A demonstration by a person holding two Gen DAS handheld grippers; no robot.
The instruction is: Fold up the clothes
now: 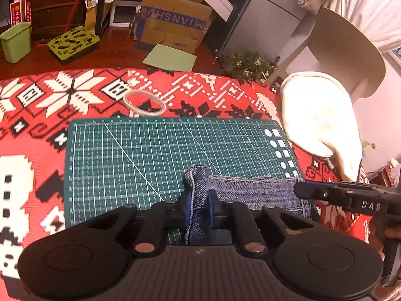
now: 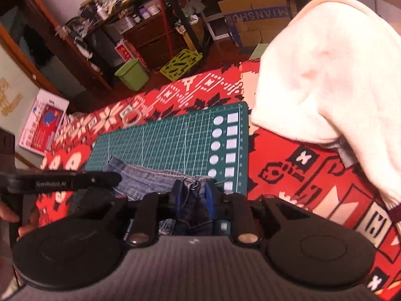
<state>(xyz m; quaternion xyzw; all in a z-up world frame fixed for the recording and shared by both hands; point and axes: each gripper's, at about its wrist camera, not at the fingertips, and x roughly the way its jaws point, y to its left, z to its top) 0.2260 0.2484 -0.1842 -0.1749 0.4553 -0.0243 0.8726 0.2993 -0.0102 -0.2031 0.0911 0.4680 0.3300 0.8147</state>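
Denim [image 1: 258, 190] is lying at the mat's [image 1: 150, 150] six o'clock edge, both grippers clamping its hem — left gripper [image 1: 199, 200] bunching one corner, right gripper [image 2: 194, 195] the other. White cloth [image 1: 315, 120] is waiting at three o'clock — folding looks midway at most.

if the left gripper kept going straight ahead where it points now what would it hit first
Probably the clear tape ring past the green cutting mat. The left gripper, clamping the denim, has only bare mat ahead, though height is unclear.
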